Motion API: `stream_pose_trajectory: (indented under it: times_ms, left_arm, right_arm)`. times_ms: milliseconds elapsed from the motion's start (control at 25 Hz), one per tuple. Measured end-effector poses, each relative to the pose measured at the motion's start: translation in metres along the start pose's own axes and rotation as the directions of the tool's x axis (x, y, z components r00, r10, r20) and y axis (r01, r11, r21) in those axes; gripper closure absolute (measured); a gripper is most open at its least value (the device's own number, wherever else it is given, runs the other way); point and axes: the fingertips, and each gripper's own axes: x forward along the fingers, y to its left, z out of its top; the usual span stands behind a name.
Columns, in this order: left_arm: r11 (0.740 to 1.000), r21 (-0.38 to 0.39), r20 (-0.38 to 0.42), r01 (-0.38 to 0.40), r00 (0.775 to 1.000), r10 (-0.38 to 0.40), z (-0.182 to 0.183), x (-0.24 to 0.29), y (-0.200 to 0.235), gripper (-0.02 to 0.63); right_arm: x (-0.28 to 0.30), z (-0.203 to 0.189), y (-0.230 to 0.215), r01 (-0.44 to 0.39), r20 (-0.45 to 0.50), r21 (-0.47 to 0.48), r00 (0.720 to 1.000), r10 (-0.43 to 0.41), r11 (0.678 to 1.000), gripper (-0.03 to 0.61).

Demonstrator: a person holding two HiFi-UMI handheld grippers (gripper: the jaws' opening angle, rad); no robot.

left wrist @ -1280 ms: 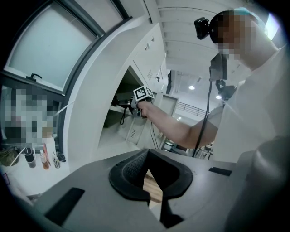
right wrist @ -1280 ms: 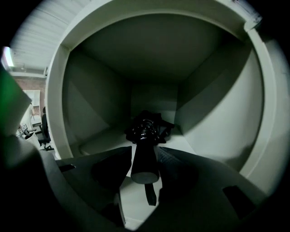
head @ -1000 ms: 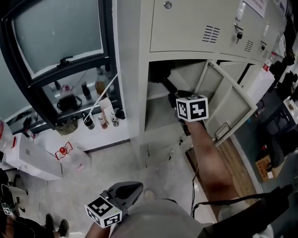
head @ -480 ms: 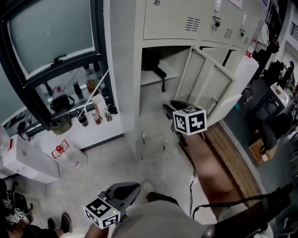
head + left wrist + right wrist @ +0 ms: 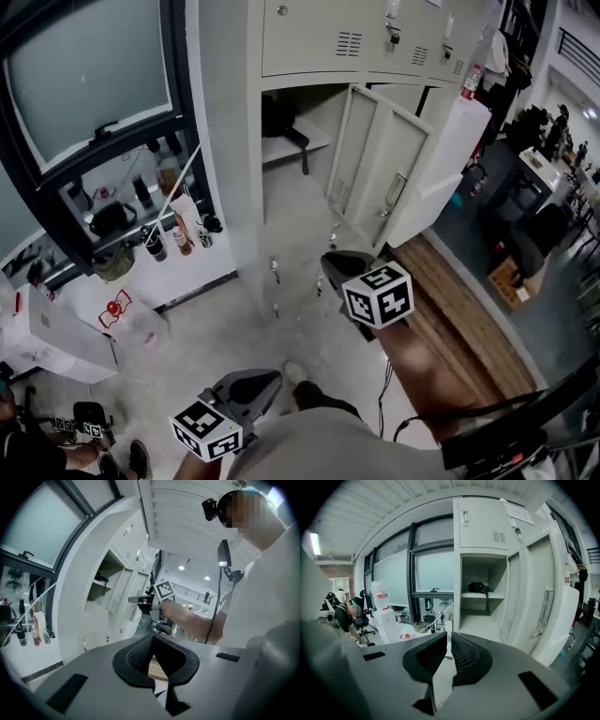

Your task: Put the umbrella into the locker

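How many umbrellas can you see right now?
1. The black umbrella lies on the shelf inside the open locker. More may be hidden behind the closed doors.

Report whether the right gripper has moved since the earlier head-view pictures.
Yes. The right gripper has drawn back out of the open locker toward the person, leaving the umbrella on its shelf; its jaws have just been closing, nothing between them.

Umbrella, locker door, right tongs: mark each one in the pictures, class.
Umbrella (image 5: 477, 587): right gripper view, folded body.
Locker door (image 5: 375, 150): head view, inner face.
Right tongs (image 5: 448, 634): right gripper view, between tips.
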Motion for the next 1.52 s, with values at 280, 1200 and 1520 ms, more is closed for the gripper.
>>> stream_pose_trajectory:
  times_ms: [280,1200,1520]
  left_arm:
    - [1.000,0.013,0.003,-0.002,1.000,0.001,-0.006,-0.008,-0.010,0.603]
    - [0.999,0.008,-0.015,-0.034,0.999,0.034,-0.020,-0.017,-0.011,0.603]
    - [1.000,0.005,-0.025,-0.007,1.000,0.007,-0.020,-0.007,-0.010,0.603]
  right_arm:
    - [-0.036,-0.038,0.055,-0.068,-0.010,0.044,0.998,0.068,0.997,0.545]
    - [-0.065,-0.071,0.128,-0.179,-0.013,-0.019,0.984,0.179,0.984,0.551]
    - [-0.066,-0.075,0.128,-0.180,-0.017,-0.029,0.984,0.180,0.983,0.552]
